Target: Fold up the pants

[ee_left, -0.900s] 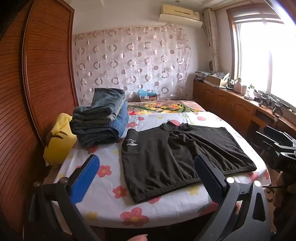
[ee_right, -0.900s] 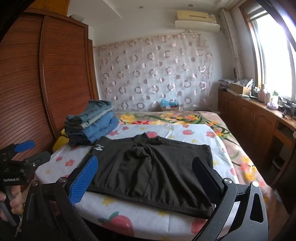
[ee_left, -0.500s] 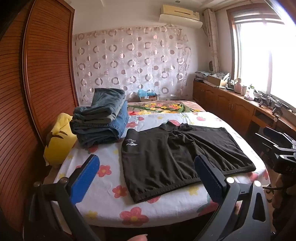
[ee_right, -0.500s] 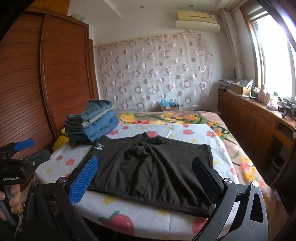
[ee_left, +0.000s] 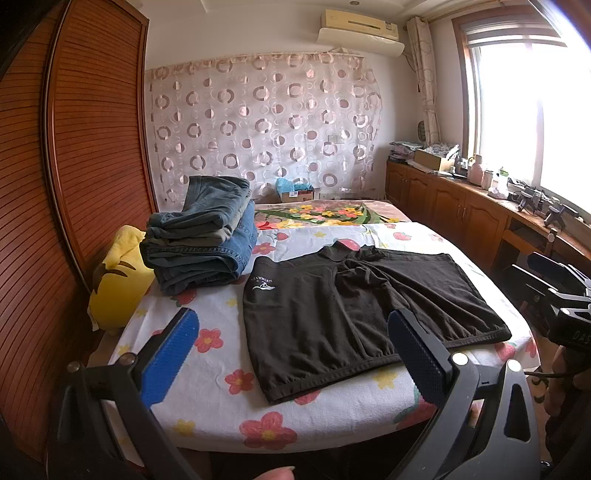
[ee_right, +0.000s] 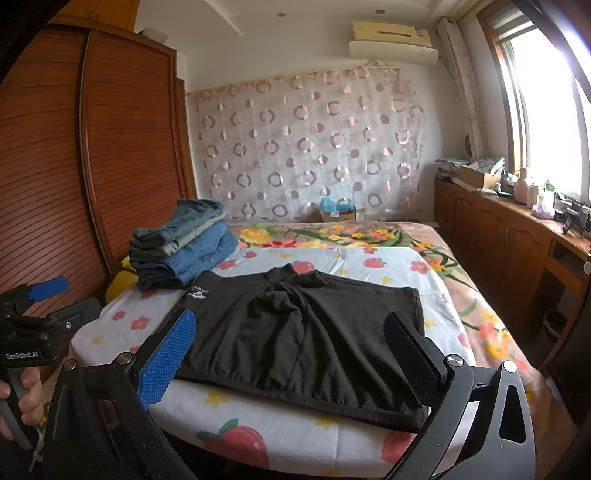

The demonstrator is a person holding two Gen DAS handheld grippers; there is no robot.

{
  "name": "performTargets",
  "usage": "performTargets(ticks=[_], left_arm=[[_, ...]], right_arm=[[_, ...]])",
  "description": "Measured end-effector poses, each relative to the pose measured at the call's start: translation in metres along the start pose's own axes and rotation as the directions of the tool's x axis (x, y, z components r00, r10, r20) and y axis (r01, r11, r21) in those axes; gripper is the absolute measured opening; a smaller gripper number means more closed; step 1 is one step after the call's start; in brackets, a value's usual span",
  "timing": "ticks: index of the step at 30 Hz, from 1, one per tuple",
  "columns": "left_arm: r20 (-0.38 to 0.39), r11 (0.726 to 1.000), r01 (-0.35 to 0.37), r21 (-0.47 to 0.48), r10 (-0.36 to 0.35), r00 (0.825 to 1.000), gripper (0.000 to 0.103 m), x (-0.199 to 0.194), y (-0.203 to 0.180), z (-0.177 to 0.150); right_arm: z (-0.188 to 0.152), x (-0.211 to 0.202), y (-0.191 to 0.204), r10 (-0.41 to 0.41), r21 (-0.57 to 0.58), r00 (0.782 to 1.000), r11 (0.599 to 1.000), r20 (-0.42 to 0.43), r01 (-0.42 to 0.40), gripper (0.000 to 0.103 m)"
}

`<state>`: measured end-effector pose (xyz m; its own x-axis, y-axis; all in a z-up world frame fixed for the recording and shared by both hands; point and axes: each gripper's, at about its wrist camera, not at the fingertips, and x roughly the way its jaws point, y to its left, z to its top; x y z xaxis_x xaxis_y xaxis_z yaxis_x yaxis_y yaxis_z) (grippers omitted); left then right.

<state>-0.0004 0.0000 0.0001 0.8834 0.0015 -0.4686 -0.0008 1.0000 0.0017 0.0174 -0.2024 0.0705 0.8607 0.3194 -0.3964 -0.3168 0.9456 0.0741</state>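
One flat matte black shorts on floral bedsheet

A lived-in home bedroom.

A bed with a floral sheet filled the room, beside a slatted wooden wardrobe. A circle-patterned curtain hung behind, an air conditioner sat high on the wall, and low wooden cabinets ran under a bright window. Folded jeans were stacked on the bed.

Layout: bed, garments, cabinets.
Shorts are laid flat on the bed; folded jeans are stacked behind-left, a pillow further left, cabinets along the right.
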Motion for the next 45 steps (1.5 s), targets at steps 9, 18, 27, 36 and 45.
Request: performTargets(ticks=[9,18,27,36,45], left_arm=[[0.0,1.0,0.002,0.002,-0.002,1.0,0.103,-0.0001,-0.0002,0.0],[0.002,1.0,0.003,0.001,-0.003,1.0,0.103,-0.0001,-0.0001,0.0],[0.004,1.0,0.004,0.003,-0.004,1.0,0.103,0.0005,-0.0001,-0.0001],[0.005,1.0,0.004,0.003,-0.004,1.0,0.103,0.0007,-0.0005,0.0045],[0.007,1.0,0.004,0.003,-0.004,1.0,0.103,0.0001,-0.0006,0.0037]], right_arm=[[-0.0002,0.0011,-0.0005,0.001,0.0,1.0,1.0,0.001,-0.001,0.103],[-0.0003,0.0013,-0.0006,0.002,0.001,1.0,1.0,0.0,-0.002,0.103],[-0.0009,0.0016,-0.0002,0.001,0.002,1.0,1.0,0.002,-0.001,0.103],[-0.001,0.0006,-0.0009,0.003,0.003,1.0,1.0,0.001,-0.003,0.103],[-0.0014,0.0003,-0.0013,0.002,0.002,1.0,1.0,0.002,-0.002,0.103]])
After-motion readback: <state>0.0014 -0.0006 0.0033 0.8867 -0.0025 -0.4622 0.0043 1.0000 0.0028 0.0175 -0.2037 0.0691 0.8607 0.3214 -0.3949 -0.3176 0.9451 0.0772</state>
